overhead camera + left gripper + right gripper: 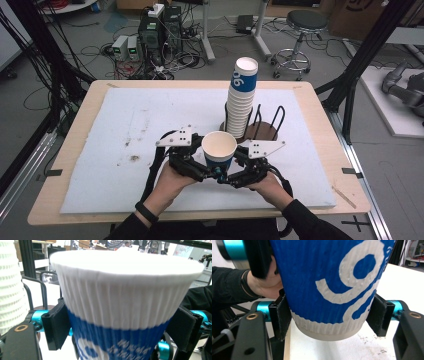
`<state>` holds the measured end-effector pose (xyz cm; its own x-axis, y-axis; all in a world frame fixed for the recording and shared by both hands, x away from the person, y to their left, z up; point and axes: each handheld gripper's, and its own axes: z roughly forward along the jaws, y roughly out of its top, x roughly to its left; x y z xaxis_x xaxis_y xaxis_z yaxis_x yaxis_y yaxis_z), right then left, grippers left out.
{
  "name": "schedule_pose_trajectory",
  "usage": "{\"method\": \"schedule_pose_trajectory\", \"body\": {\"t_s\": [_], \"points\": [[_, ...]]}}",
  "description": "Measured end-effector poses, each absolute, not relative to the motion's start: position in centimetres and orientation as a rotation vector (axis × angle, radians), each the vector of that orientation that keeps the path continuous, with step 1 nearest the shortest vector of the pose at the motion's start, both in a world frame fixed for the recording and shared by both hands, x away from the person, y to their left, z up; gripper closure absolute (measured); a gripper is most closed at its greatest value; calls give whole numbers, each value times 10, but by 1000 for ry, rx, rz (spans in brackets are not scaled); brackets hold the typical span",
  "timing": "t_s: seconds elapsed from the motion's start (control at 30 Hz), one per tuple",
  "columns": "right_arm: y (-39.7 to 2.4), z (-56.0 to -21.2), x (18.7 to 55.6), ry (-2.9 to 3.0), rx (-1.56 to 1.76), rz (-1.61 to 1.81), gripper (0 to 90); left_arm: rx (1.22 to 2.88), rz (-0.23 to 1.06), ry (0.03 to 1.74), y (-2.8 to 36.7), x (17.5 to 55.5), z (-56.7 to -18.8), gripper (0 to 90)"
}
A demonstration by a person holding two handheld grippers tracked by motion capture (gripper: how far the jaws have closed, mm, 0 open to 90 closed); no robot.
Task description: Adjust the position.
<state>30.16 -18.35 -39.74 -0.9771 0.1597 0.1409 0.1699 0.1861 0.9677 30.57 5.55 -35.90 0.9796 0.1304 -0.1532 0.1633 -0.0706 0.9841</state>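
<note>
A blue-and-white ribbed paper cup (219,145) (125,302) (329,277) is held upright just above the white mat, near the front middle. My right gripper (235,172) (329,317) is shut on its lower part, both pads pressed against the wall just above the base. My left gripper (207,170) (120,327) comes in from the other side and higher up. Its jaws flank the cup where white meets blue, the pads lying close along the wall with no squeeze showing. A hand and black sleeve show behind the cup in the right gripper view.
A tall stack of the same cups (241,100) (10,285) stands in a black wire rack on a round wooden base (265,131) just behind the held cup. The white mat (125,130) covers most of the wooden table. A stool (302,30) and cabling lie beyond the far edge.
</note>
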Motion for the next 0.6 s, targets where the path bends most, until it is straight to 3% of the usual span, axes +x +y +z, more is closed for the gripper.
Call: {"method": "schedule_pose_trajectory", "body": {"t_s": [0.27,0.4,0.6], "points": [[-182,-400,302,-2432,-324,-1968,309,1651,-8,220,59,306,-356,231],[-181,-397,299,-2446,-345,-1985,214,1647,-20,218,59,306,-359,240],[-186,-388,299,-2345,-358,-2057,211,1648,-21,208,57,305,-360,240]]}}
